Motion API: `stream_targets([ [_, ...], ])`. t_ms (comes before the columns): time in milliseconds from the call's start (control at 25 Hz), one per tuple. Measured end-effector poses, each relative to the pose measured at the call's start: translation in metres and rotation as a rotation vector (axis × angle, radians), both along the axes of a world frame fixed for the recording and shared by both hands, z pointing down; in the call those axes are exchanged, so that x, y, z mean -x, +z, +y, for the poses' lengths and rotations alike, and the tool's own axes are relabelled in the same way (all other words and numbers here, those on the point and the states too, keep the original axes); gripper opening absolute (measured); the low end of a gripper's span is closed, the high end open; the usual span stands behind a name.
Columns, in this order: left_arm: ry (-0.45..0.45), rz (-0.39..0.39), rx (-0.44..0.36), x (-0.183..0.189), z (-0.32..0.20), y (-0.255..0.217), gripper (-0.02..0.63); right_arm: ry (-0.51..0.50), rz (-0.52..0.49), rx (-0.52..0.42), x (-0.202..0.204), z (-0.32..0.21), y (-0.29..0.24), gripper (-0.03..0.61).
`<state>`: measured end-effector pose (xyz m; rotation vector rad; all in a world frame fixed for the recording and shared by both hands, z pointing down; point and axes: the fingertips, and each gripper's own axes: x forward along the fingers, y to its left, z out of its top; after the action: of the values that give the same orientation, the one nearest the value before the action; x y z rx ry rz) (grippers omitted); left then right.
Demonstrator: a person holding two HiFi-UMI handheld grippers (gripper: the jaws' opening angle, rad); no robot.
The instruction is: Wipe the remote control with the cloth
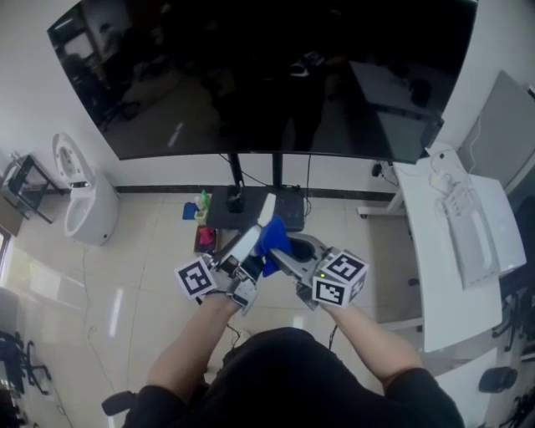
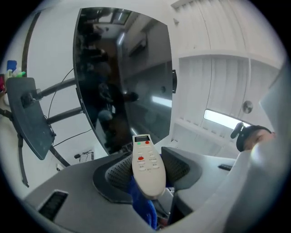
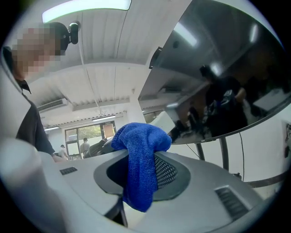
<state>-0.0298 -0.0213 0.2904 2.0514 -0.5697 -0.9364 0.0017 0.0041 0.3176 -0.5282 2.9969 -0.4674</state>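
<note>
Glossy tiled floor; dark stand base, white desk on it.

Bright, even room light. A ceiling lamp glows at the top of the right gripper view. The dark screen carries pale glare streaks; the floor shines softly. Both gripper views bulge and blacken at the corners; the cloth is sharp.
</note>
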Motion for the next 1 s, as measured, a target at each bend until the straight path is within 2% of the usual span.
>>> stream_targets([
  [240,0.116,-0.031,-0.029,-0.019,0.023,0.002,0.204,0.083,-0.036,-0.02,-0.032,-0.038,-0.024,0.112],
  [400,0.113,-0.018,-0.036,-0.018,0.026,0.002,0.204,0.114,-0.06,-0.051,-0.047,-0.045,-0.044,0.112],
  [520,0.058,0.002,-0.034,-0.006,0.014,-0.003,0.204,0.071,-0.029,-0.073,-0.04,-0.024,-0.04,0.112],
  [680,-0.003,0.029,-0.032,0.007,-0.001,-0.013,0.204,-0.028,0.049,-0.096,-0.012,0.012,-0.016,0.112],
  [800,0.021,0.017,-0.037,-0.002,0.002,-0.016,0.204,-0.053,0.063,-0.09,-0.002,0.019,-0.01,0.112],
  [1000,0.106,-0.055,-0.048,-0.022,0.019,-0.006,0.204,0.012,0.034,-0.079,-0.025,-0.004,-0.021,0.112],
])
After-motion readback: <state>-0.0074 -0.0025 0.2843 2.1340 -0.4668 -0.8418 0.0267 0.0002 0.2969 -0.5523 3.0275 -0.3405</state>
